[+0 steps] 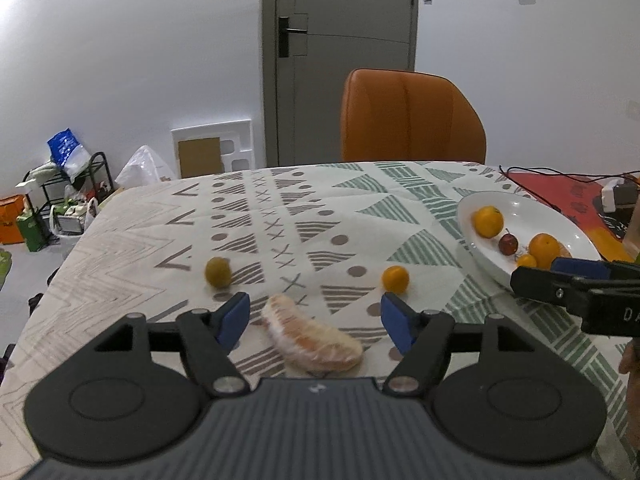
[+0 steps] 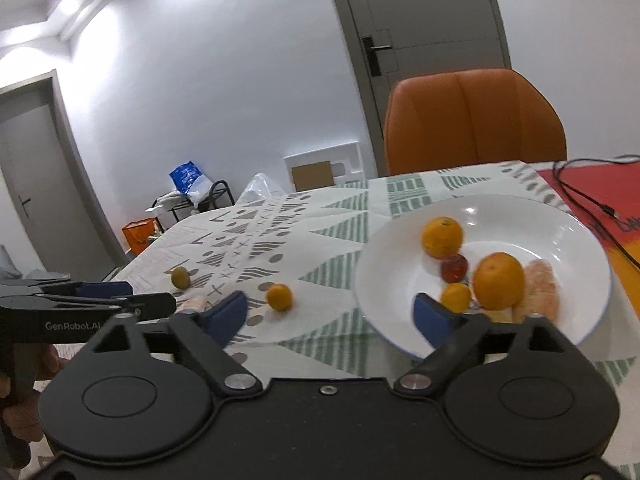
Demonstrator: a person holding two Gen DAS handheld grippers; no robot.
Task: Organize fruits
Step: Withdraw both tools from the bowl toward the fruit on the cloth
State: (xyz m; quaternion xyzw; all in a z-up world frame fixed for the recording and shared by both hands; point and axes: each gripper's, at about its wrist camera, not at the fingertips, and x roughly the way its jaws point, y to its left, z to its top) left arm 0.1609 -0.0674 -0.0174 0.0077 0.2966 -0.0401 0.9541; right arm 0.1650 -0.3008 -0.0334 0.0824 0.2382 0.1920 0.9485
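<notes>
My left gripper (image 1: 315, 322) is open low over the patterned tablecloth, and a peeled pomelo segment (image 1: 316, 338) lies on the cloth between its blue pads. Beyond it rest a yellow-green fruit (image 1: 218, 272) and a small orange (image 1: 395, 279). To the right, a white plate (image 2: 540, 220) holds two oranges (image 2: 442, 237) (image 2: 499, 280), a small red fruit (image 2: 455, 267), a small orange (image 2: 456, 297) and another peeled segment (image 2: 540, 290). My right gripper (image 2: 329, 316) is open and holds nothing, its right finger over the plate's near-left rim.
An orange chair (image 1: 412, 120) stands at the table's far edge. A red mat (image 2: 600, 188) with a black cable (image 2: 580, 196) lies right of the plate. The table's left edge drops off to floor clutter and a black rack (image 1: 60, 192).
</notes>
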